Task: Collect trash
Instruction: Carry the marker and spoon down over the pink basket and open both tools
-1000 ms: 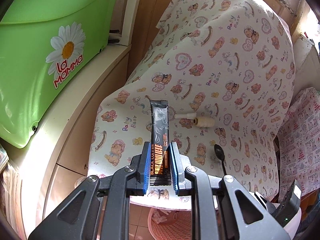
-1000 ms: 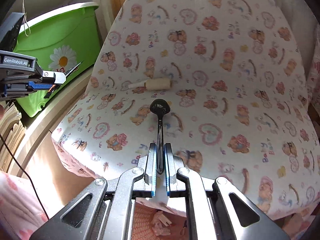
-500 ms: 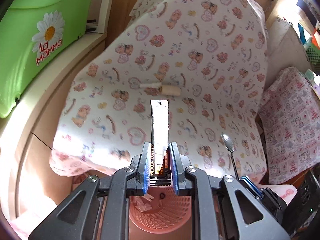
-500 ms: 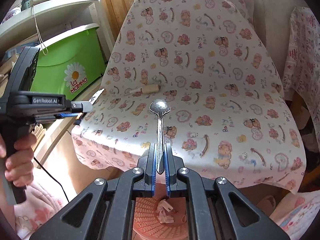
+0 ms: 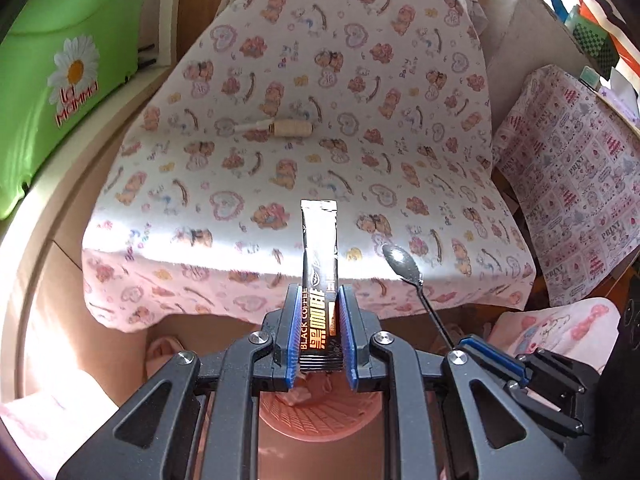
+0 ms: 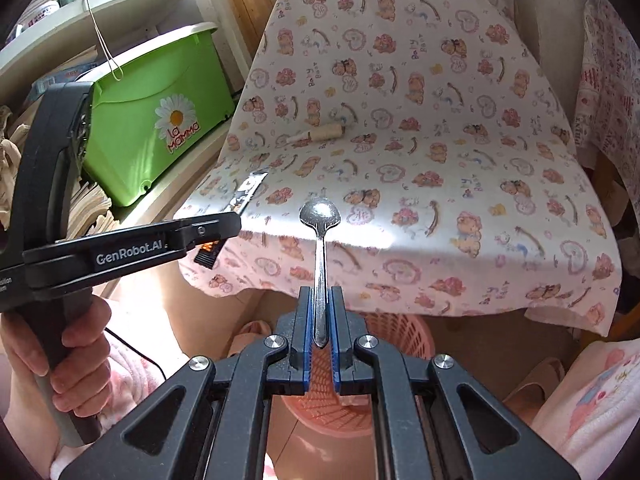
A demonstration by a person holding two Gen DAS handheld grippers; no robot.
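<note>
My left gripper (image 5: 319, 312) is shut on a black coffee sachet (image 5: 319, 264), held upright above a pink mesh trash basket (image 5: 320, 420) that has scraps in it. My right gripper (image 6: 320, 312) is shut on the handle of a metal spoon (image 6: 320, 216), also above the basket (image 6: 384, 332). The spoon (image 5: 401, 263) shows at the right in the left wrist view, and the sachet (image 6: 248, 192) at the left in the right wrist view. A beige thread spool (image 5: 290, 128) lies on the bear-print cloth (image 5: 360, 80) over the chair.
A green plastic box with a daisy logo (image 6: 160, 120) stands on a shelf at the left. A second patterned cloth (image 5: 580, 184) covers something at the right. Pink slippers (image 6: 536, 384) and pink fabric lie on the floor by the basket.
Both grippers have pulled back from the chair seat, carrying the sachet and the spoon off the cloth to above the pink basket.
</note>
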